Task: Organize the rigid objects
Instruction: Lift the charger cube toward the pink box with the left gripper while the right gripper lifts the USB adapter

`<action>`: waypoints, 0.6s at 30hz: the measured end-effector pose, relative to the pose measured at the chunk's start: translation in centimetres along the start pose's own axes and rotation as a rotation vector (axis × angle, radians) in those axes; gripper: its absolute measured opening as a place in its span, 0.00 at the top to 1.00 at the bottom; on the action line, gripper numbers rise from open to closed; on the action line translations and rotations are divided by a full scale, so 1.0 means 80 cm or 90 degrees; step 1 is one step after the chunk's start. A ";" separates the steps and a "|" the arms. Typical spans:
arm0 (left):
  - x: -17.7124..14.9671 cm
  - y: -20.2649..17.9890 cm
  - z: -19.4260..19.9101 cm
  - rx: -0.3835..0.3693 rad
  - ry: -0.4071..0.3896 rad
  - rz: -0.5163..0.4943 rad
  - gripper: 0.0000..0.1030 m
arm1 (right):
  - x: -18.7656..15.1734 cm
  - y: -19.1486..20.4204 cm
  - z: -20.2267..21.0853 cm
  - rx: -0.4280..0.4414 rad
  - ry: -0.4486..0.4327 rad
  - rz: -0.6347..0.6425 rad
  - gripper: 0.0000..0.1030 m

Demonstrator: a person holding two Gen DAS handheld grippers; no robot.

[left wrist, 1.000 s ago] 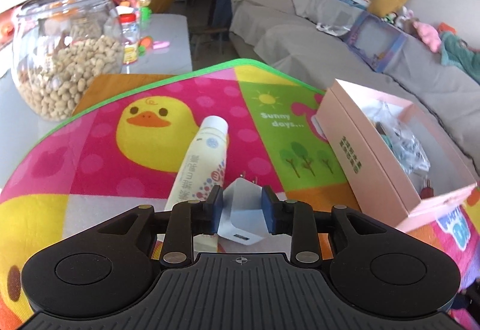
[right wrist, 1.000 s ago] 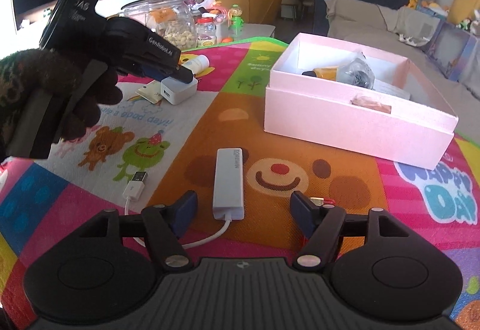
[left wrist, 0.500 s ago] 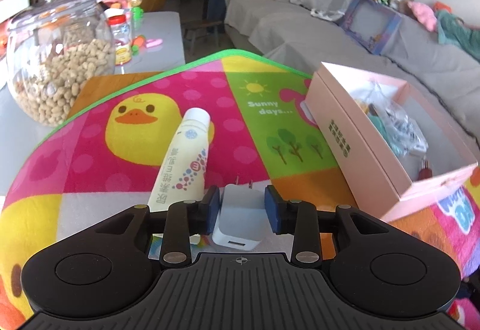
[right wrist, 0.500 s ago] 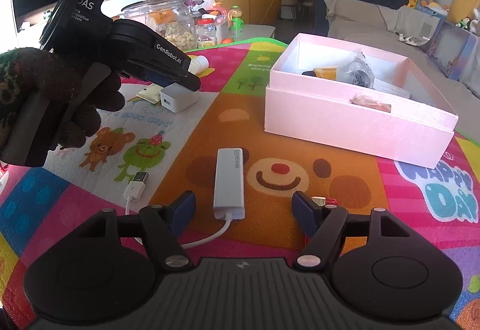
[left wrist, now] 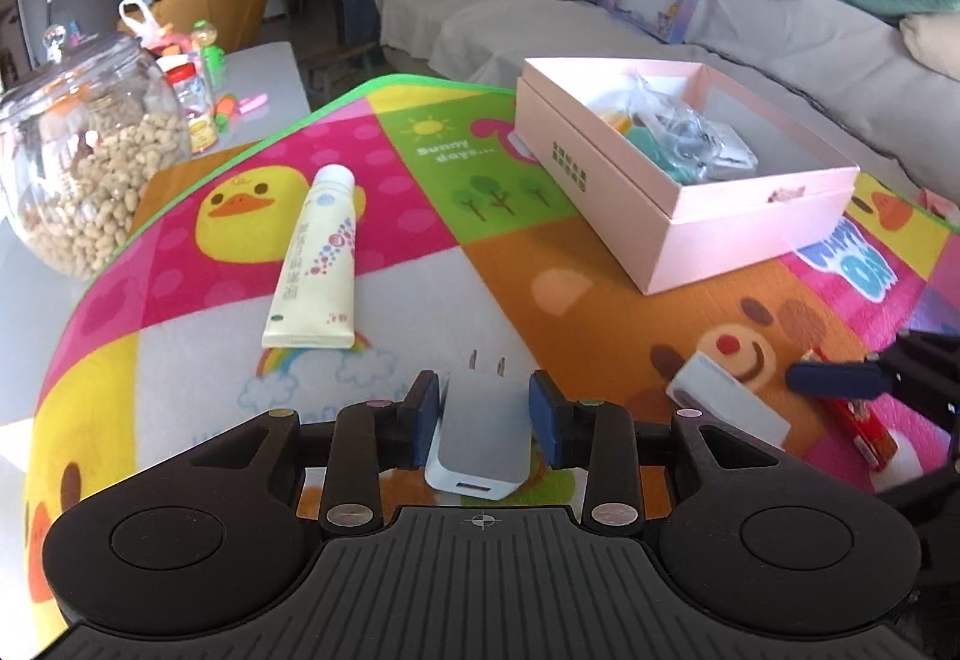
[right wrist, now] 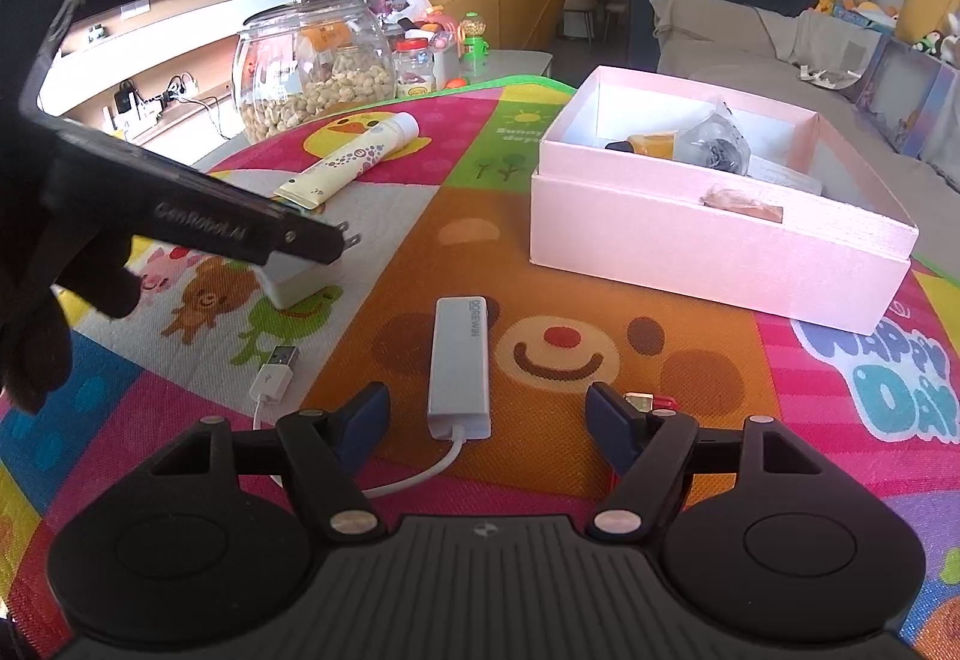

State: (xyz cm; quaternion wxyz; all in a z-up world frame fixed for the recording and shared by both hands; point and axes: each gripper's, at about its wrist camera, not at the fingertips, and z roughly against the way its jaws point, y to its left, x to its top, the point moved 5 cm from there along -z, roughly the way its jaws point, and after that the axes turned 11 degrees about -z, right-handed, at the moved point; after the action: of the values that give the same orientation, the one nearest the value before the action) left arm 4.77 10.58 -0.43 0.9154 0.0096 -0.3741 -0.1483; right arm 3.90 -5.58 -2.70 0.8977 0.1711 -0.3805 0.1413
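Left tongs (left wrist: 485, 423): closed on the white charger (left wrist: 483, 438), blue pads against its two flat sides, prongs pointing forward. In the right wrist view the charger (right wrist: 303, 279) hangs under the left tongs (right wrist: 312, 243), low over the play mat (right wrist: 420, 252); whether it touches the mat cannot be told.

Right tongs (right wrist: 487, 417): spread wide, holding nothing, low over the mat with the white adapter (right wrist: 459, 360) lying between the fingers, its cable trailing back to a USB plug (right wrist: 277, 369).

Pink box (left wrist: 606, 168): open, on the far right part of the mat, well apart from the charger, already holding a clear bag and small items. A cream tube (left wrist: 315, 261) lies flat on the mat ahead of the left tongs.

Handling judgement: the charger is a hard, light plastic block with smooth, somewhat slippery faces; the present hold across the flat sides, clear of the prongs, looks sound. The adapter is likewise rigid and light; take it across its narrow width near mid-length, not by the soft cable, which would let the body swing.

Off the mat, a glass jar (left wrist: 84, 168) of nuts stands on the surface, clear of the work.
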 end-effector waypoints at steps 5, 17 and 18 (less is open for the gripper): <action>-0.002 -0.001 0.000 0.000 0.000 0.012 0.62 | 0.000 0.000 0.000 -0.003 0.000 0.002 0.29; -0.023 0.019 0.009 -0.041 -0.010 0.112 0.60 | 0.000 -0.001 -0.001 -0.003 0.000 0.002 0.28; -0.024 0.019 0.010 -0.043 -0.013 0.113 0.60 | 0.000 -0.001 -0.001 -0.003 0.000 0.002 0.28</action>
State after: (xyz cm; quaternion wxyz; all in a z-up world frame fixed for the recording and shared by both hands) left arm 3.31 12.68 -0.97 0.9209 -0.0558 -0.3775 -0.0793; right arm 4.00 -5.59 -2.76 0.8980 0.1682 -0.3811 0.1416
